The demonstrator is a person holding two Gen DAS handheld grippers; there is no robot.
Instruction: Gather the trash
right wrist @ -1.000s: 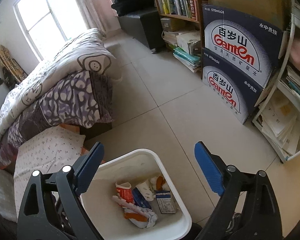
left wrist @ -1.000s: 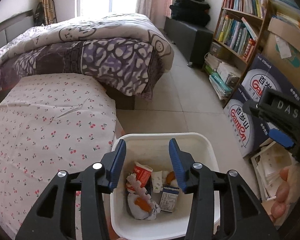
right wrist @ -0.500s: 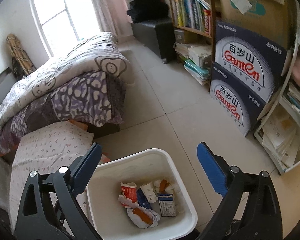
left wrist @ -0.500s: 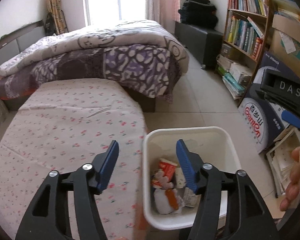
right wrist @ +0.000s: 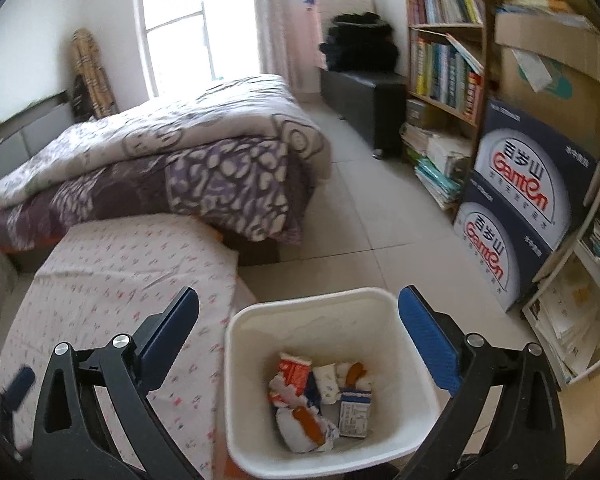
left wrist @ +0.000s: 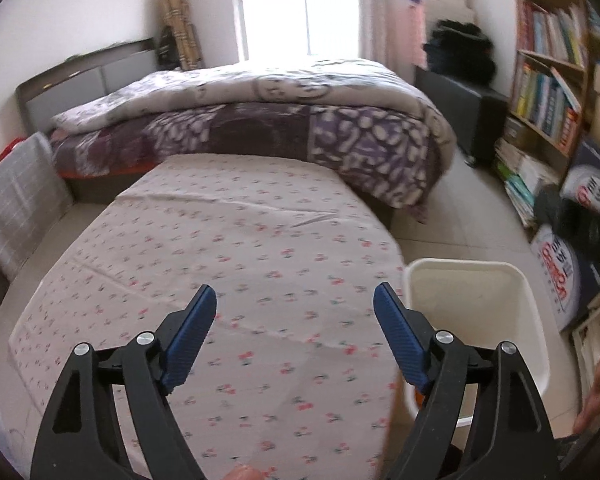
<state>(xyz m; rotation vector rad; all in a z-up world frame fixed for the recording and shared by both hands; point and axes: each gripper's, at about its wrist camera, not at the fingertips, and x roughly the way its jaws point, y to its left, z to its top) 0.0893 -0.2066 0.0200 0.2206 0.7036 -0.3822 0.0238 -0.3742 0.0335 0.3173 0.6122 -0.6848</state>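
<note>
A: Are the tongs holding anything?

B: No. The left gripper [left wrist: 295, 332] is spreading its jaws above the cherry-print sheet [left wrist: 228, 248], nothing between them. The right gripper [right wrist: 299, 340] is opening wide too, empty, over the white bin [right wrist: 236, 360].

A: And the trash?

B: Cartons and wrappers [right wrist: 320, 396] lie at the bin's bottom, beside the bed [right wrist: 160, 160].

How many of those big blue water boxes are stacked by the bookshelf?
2. The upper box sits on the lower box, on the floor right of the white bin. More may be hidden behind them.
</note>
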